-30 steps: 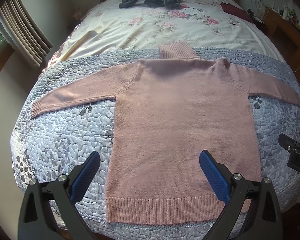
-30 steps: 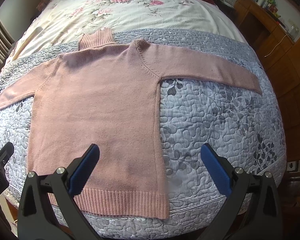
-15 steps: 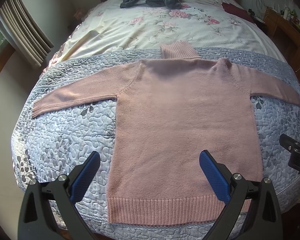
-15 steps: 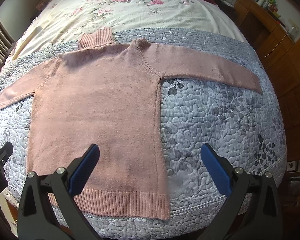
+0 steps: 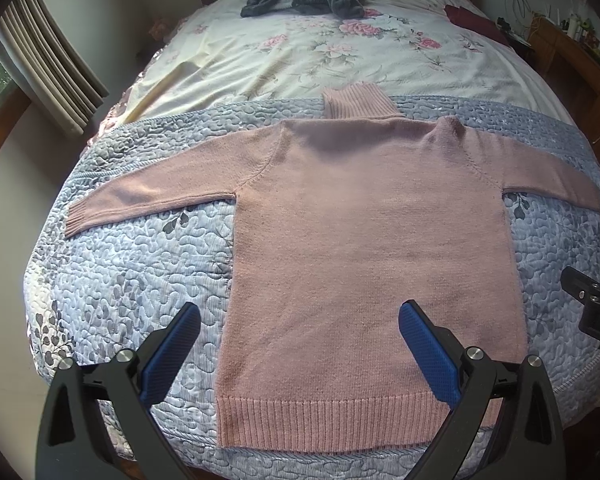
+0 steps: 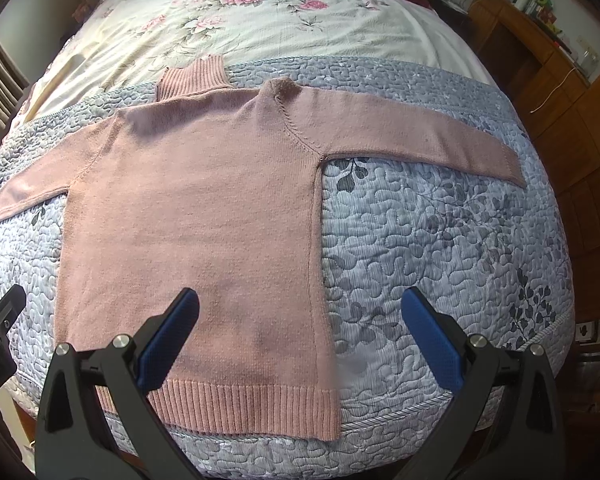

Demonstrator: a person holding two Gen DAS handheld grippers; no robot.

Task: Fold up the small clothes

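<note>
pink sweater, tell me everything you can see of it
The pink sweater is a knit pullover lying flat on the grey quilt, both sleeves spread straight out to the sides. It has a ribbed turtleneck collar pointing up the bed, a ribbed hem at the near edge, and a ribbed cuff on its left sleeve. It looks soft and smooth, unfolded. Only the quilt touches it; the left gripper and right gripper hang open above it.

Bed point(image 5: 480, 92) — quilt point(image 5: 140, 272); pink sweater point(image 5: 372, 240) flat.
</note>
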